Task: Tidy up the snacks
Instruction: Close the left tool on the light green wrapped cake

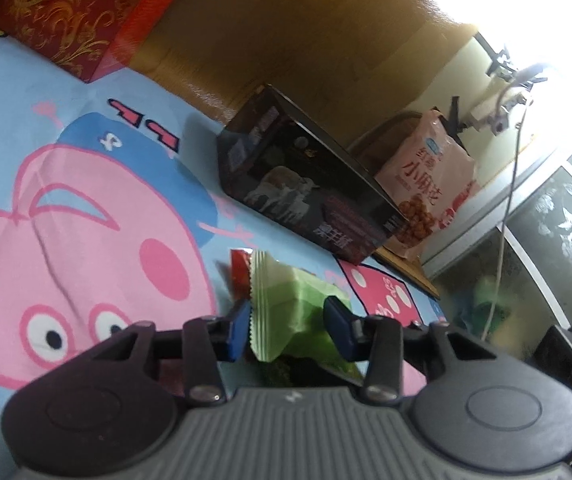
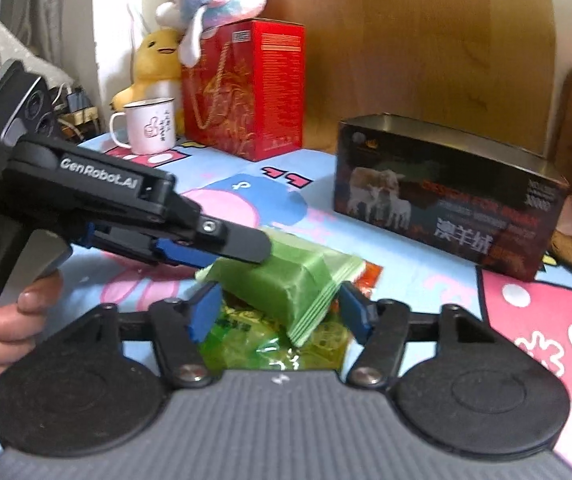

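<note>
Left gripper [image 1: 287, 330] is clamping the green wafer pack [image 1: 286, 304] mid-frame; right gripper [image 2: 282, 312] is hanging released, so lift gently toward the open dark box [image 2: 445, 196].

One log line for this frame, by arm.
left gripper: jaws shut on pale green snack packet | right gripper: jaws open around packet

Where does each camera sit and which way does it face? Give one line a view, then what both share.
Left wrist: on the left gripper, angled down over the cartoon-print cloth toward the open dark box; own blue pads close around the pale green snack packet.
Right wrist: on the right gripper, facing the same box and the red gift bag; shows its open fingers, the left gripper and a hand.
Shared: packet, box, cloth, gift bag.
</note>
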`<state>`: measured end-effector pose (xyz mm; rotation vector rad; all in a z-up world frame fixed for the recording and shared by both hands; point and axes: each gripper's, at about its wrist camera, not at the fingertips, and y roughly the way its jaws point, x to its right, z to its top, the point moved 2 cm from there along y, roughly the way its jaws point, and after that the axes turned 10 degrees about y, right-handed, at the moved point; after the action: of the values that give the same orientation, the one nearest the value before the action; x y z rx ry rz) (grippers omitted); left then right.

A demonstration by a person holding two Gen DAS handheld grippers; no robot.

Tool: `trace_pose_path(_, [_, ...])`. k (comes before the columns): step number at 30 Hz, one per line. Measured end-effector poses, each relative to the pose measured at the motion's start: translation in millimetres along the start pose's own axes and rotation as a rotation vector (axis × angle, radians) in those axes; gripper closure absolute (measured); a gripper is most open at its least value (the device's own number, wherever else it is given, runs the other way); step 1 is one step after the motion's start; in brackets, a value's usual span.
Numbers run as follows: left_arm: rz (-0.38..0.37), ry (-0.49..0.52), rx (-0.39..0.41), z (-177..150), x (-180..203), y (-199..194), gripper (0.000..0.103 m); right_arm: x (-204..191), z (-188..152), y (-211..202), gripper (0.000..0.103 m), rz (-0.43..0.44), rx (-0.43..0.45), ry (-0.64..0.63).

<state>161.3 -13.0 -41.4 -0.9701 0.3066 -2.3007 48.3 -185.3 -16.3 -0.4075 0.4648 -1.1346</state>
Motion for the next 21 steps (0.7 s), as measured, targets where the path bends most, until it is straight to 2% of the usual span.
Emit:
trace_pose_path(6, [0.003, -0.009, 0.003, 0.3, -1.8, -0.5, 0.063, 0.2, 0.2, -0.7, 0.053, -0.001, 0.007, -0.008])
trace_pose_path(16, [0.002, -0.012, -0.001, -0.8, -2.8, -1.6, 0.063, 0.5, 0.5, 0.2, 0.053, -0.001, 0.004, -0.014])
trace_pose_path(21, [-0.001, -0.007, -0.004, -0.8, -1.3, -1.2, 0.063, 3.1, 1.1, 1.8, 0.047, -0.005, -0.004, 0.004])
